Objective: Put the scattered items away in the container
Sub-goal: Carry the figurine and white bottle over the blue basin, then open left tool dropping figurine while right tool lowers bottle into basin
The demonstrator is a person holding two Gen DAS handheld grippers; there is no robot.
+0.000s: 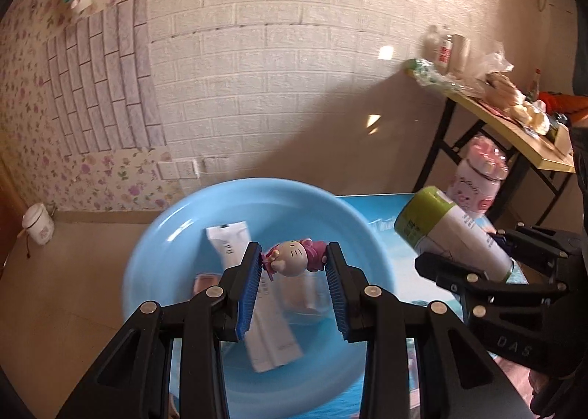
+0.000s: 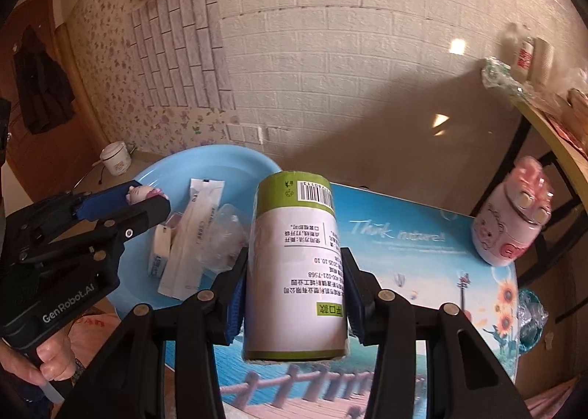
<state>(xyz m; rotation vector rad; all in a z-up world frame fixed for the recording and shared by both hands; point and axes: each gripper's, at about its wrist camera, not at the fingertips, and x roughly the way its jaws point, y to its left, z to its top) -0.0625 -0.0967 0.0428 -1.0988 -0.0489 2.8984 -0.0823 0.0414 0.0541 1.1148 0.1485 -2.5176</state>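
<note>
Nearest your lens in the left wrist view, the left claw is clamped on a small cat figurine, its blue pads pressing the toy from both sides. Directly beneath and beyond this claw sits the blue basin. Inside it, under the figurine, lies a white tube running lengthwise toward you, with a few smaller items beside it that are too blurred to name. To the right of this claw, across the basin rim, your right claw appears holding its load.

In the right wrist view, the right claw is clamped on a roll with a green band and a barcode at its far end; the roll stands between the fingers, pointing away from you, over the picture-printed tabletop. To the left of this claw the basin holds the tube, a crumpled clear wrapper and a small white box. The left claw reaches over the basin with the figurine. Far right of the roll, a pink bottle stands on the table, well apart from both claws.
</note>
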